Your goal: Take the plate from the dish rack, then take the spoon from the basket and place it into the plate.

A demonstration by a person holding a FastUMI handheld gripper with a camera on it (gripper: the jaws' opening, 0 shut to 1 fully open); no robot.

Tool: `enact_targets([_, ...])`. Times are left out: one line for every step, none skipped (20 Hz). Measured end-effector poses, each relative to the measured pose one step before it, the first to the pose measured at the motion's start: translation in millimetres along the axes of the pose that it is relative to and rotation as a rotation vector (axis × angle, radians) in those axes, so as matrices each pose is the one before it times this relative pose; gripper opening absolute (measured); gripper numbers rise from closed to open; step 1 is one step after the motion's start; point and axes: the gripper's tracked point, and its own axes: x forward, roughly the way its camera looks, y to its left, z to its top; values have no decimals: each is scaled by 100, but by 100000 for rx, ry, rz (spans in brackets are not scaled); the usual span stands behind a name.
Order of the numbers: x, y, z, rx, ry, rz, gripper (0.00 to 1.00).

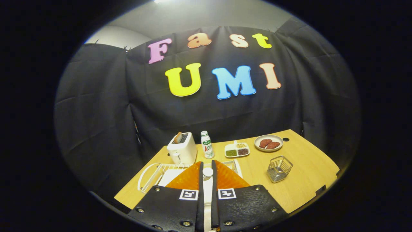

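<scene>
The claw (207,167) is closed on a white spoon (208,180) above the orange plate (190,178) by the dish rack (154,172), so only dropping it remains; the wire basket (279,169) sits apart on the desk (309,180).

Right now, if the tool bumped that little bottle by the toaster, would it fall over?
Probably. The bottle stands upright, tall and narrow, so a nudge near its cap would likely tip it. It looks round, so it might then roll. The tool is shut on the spoon now.
</scene>
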Motion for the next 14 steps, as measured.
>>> enact_targets([-391,804,-638,-514,1227,2126,8])
enact_targets([-369,758,-769,-283,1246,2111,8])
enact_targets([-382,615,-663,-174,1337,1596,8])
enact_targets([-364,445,-782,-274,1389,1206,8])
enact_targets([-288,263,-784,-320,1391,779,8])
enact_targets([-91,249,-741,-46,1239,796,8])
enact_targets([-165,176,-713,-44,1316,722,8])
enact_targets([-100,148,-765,-165,1214,499,8])
enact_targets([-51,-64,-644,-83,1096,12,8])
enact_targets([27,-24,-912,187,1332,108,8])
enact_targets([245,-213,-722,322,1514,-167,8])
enact_targets([79,-205,-784,325,1417,-444,8])
enact_targets([169,-274,-736,122,1743,-462,8])
enact_targets([239,-173,-655,104,1168,-262,8])
